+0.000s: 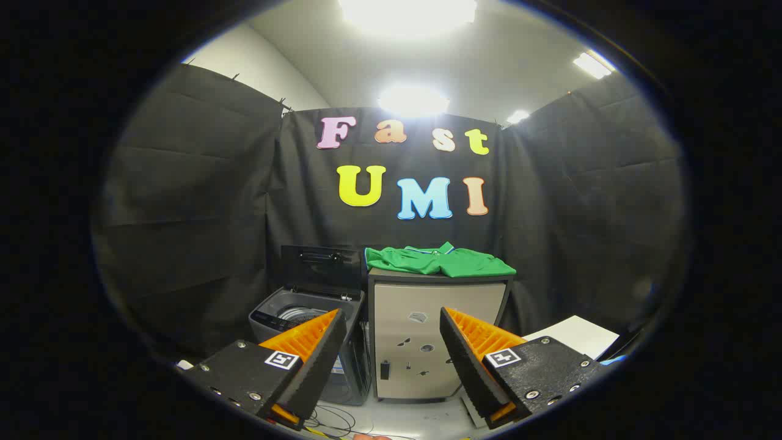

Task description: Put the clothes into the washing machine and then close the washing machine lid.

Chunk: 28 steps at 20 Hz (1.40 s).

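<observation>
1. Clothes (440,261), a folded green garment, lay on a small cabinet (421,342) beside the washing machine (293,315).
2. Washing machine lid (321,269) stood raised.
3. Gripper (391,342) hung released, empty, well short of both.
4. Loading and closing seemingly remained undone.

A small beige cabinet (421,342) stands on the floor (397,421), well beyond the parted fingers of the hand-held gripper (391,360). A folded green shirt (437,261) lies flat on the cabinet's top. Touching the cabinet's left side, the washing machine (317,324) stands on the same floor, lid up.
</observation>
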Tool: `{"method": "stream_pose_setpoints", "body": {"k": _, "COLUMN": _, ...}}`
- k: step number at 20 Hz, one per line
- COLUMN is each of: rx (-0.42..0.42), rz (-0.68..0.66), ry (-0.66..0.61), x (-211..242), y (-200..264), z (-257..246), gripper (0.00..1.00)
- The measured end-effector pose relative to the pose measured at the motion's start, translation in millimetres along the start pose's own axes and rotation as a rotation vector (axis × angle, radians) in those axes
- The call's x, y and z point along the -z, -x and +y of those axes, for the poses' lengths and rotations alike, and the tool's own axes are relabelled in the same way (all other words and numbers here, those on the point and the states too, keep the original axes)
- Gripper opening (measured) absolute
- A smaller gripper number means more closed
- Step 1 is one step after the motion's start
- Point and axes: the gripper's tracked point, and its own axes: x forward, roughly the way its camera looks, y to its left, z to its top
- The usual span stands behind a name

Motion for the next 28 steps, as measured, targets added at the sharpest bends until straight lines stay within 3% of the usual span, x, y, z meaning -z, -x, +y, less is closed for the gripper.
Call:
{"method": "stream_pose_setpoints", "body": {"k": 8, "rx": -0.043, "rz": 0.003, "ry": 0.023, "x": 8.3, "y": 7.0, "z": 9.0, "gripper": 0.95}}
{"method": "stream_pose_setpoints", "body": {"k": 28, "rx": -0.052, "rz": 0.024, "ry": 0.035, "x": 13.4, "y": -2.8, "z": 8.7, "gripper": 0.95}}
